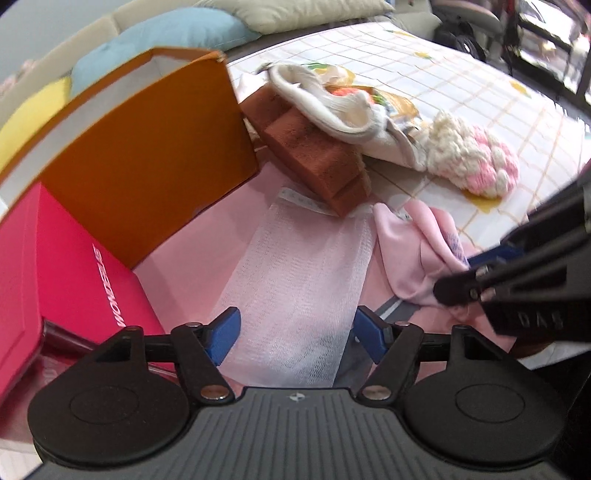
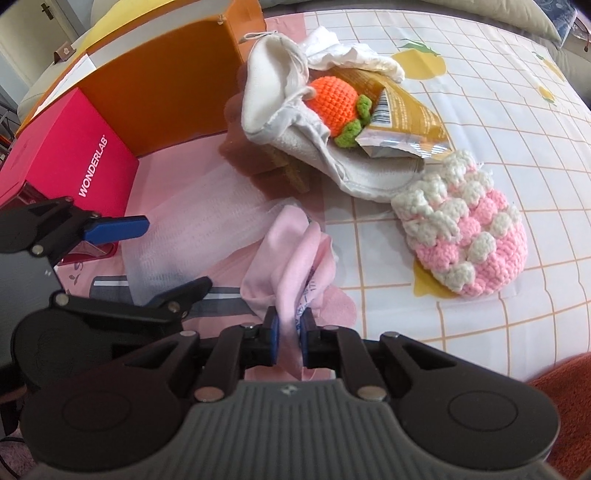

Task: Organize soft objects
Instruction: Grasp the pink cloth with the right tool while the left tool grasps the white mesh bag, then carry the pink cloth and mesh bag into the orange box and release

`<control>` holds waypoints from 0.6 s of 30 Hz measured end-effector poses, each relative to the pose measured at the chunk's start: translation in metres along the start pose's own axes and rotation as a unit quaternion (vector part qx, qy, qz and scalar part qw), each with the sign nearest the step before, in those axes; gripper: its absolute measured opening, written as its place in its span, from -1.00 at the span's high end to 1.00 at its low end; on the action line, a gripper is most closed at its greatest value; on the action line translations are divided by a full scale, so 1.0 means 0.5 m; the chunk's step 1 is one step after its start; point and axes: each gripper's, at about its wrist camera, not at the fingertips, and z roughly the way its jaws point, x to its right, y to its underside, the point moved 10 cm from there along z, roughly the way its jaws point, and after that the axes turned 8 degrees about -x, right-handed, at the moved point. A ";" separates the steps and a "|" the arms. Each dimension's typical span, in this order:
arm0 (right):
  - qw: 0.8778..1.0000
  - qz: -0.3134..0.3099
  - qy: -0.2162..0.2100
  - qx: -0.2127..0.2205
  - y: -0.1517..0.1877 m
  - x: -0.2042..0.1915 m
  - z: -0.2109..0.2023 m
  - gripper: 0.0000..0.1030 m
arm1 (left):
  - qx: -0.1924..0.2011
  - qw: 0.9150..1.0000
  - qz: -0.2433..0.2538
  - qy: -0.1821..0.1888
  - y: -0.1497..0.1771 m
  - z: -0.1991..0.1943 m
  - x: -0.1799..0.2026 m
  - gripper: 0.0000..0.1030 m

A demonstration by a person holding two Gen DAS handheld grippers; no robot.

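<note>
My right gripper (image 2: 287, 334) is shut on a pink cloth (image 2: 295, 254), which bunches up just ahead of its jaws; the cloth also shows in the left wrist view (image 1: 410, 251) with the right gripper (image 1: 465, 271) on it. My left gripper (image 1: 295, 332) is open and empty, its jaws either side of a white mesh cloth (image 1: 299, 280) lying flat on the bed; this cloth also shows in the right wrist view (image 2: 192, 236). A pink-and-white crochet pouch (image 2: 469, 232), an orange crochet fruit (image 2: 334, 105) and a white towel (image 2: 280, 92) lie beyond.
An open orange box (image 1: 147, 155) and a pink WONDERLAB box (image 1: 59, 266) stand at the left. A brown sponge block (image 1: 314, 151) leans under the towel. A yellow snack packet (image 2: 402, 118) lies by the fruit. Pillows (image 1: 177, 33) line the back of the checked bedsheet (image 2: 480, 92).
</note>
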 end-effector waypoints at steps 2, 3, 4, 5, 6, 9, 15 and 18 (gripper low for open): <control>1.000 -0.004 0.003 0.001 0.002 -0.003 0.000 0.82 | 0.001 1.000 -0.020 0.024 -0.002 0.002 -0.003 -0.12; 1.000 -0.006 0.005 0.001 0.002 -0.004 0.000 0.82 | 0.001 0.999 -0.029 0.035 -0.003 0.002 -0.003 0.00; 1.000 -0.007 0.005 0.001 0.002 -0.005 0.000 0.82 | 0.002 0.998 -0.035 0.045 -0.004 0.001 -0.001 0.26; 1.000 -0.007 0.006 0.001 0.002 -0.005 0.001 0.82 | 0.004 0.998 -0.037 0.044 -0.006 0.001 -0.001 0.39; 1.000 -0.007 0.006 0.001 0.003 -0.006 0.001 0.82 | 0.006 0.998 -0.038 0.042 -0.008 0.002 0.000 0.46; 1.000 -0.010 0.009 0.002 0.004 -0.007 0.001 0.82 | 0.007 0.998 -0.057 0.033 -0.013 0.008 -0.010 0.88; 1.000 -0.007 0.007 0.002 0.007 -0.006 -0.001 0.81 | 0.020 0.996 -0.075 0.034 -0.007 -0.018 -0.011 0.97; 1.000 -0.002 0.006 0.007 0.007 -0.003 -0.008 0.85 | 0.030 0.995 -0.083 0.039 -0.008 -0.044 -0.009 0.97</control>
